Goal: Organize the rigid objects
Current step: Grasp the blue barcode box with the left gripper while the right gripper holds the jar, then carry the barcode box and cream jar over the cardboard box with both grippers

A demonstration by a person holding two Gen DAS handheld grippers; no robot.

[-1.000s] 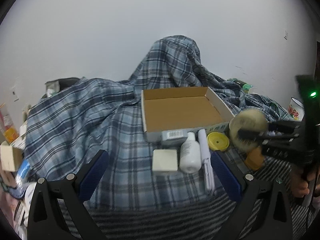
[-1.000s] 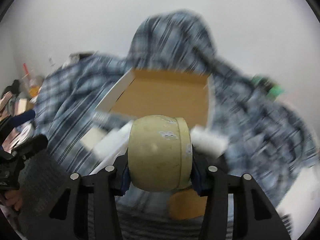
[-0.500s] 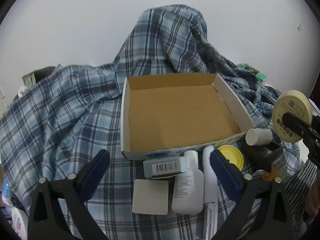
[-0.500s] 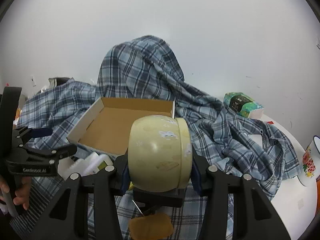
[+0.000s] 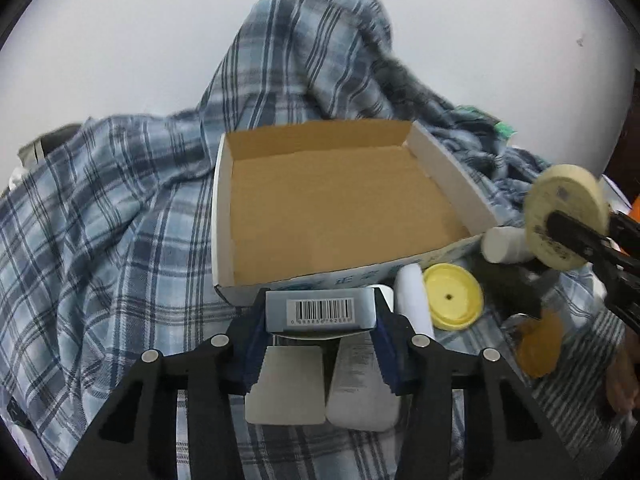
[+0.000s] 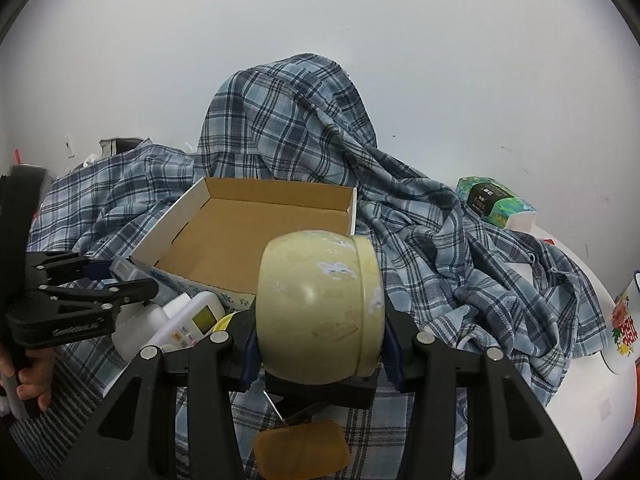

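Cardboard box [image 5: 344, 216] seen empty on plaid cloth [image 5: 120, 208]; nothing yet organized. Left gripper [image 5: 320, 314], jaws just closing, clamped on grey barcode box [image 5: 320, 308] at 6 o'clock of cardboard box, against its near wall. Right gripper [image 6: 320, 336] clamped on cream round tin [image 6: 320, 308], held off cloth at 4 o'clock of box. Left to place, judged: white bottle [image 5: 360, 392], white square block [image 5: 286, 384], remote [image 6: 192, 320], yellow lid [image 5: 452, 296], white cylinder [image 5: 504, 244].

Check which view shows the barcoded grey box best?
Left wrist: the barcoded grey box sits centred between the left gripper fingers, label readable. The right wrist view shows only a sliver of it behind that gripper.
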